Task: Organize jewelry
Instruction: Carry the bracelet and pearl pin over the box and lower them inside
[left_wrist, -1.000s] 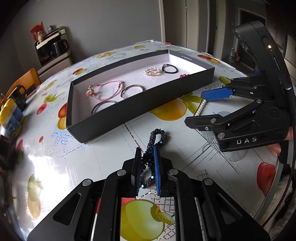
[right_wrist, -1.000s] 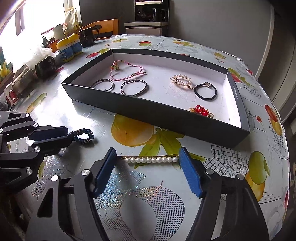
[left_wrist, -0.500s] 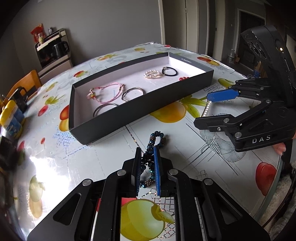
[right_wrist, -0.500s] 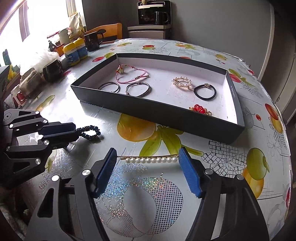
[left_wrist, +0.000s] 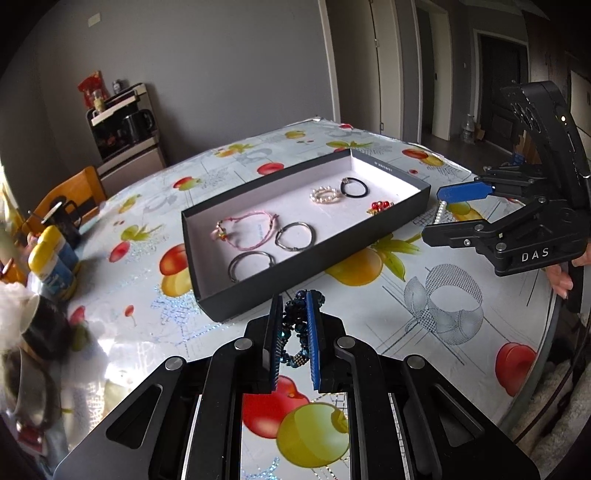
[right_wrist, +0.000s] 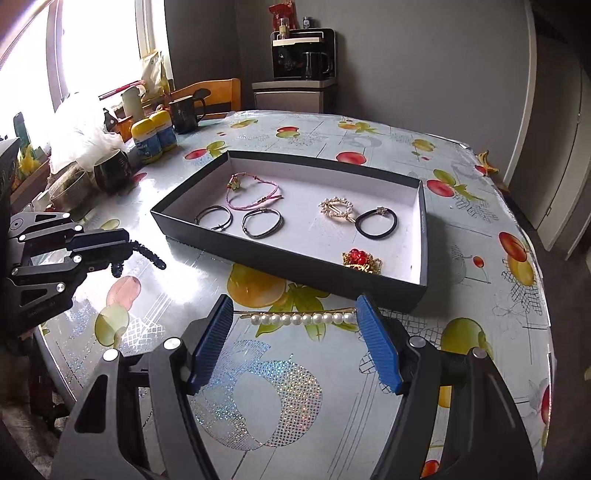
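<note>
since a second ago the left gripper has risen off the fruit-print tablecloth with the dark blue beaded bracelet pinched between its narrow jaws; in the right wrist view the bracelet now hangs clear of the table, drooping from the fingertips toward the black tray. seen from the left wrist, the squeezed loop runs lengthwise along the fingers, its far end pointing at the tray's near wall. the right gripper has kept its place, jaws spread wide on either side of the pearl hair pin, which lies flat on the cloth just outside the tray, its long axis crossways from one blue pad to the other and roughly parallel to the tray's near wall; whether the pads touch its ends is hard to tell. inside the tray lie a pink cord bracelet, two grey hair ties, a pearl ring clip, a black hair tie and a red beaded clip, all apart from one another.
</note>
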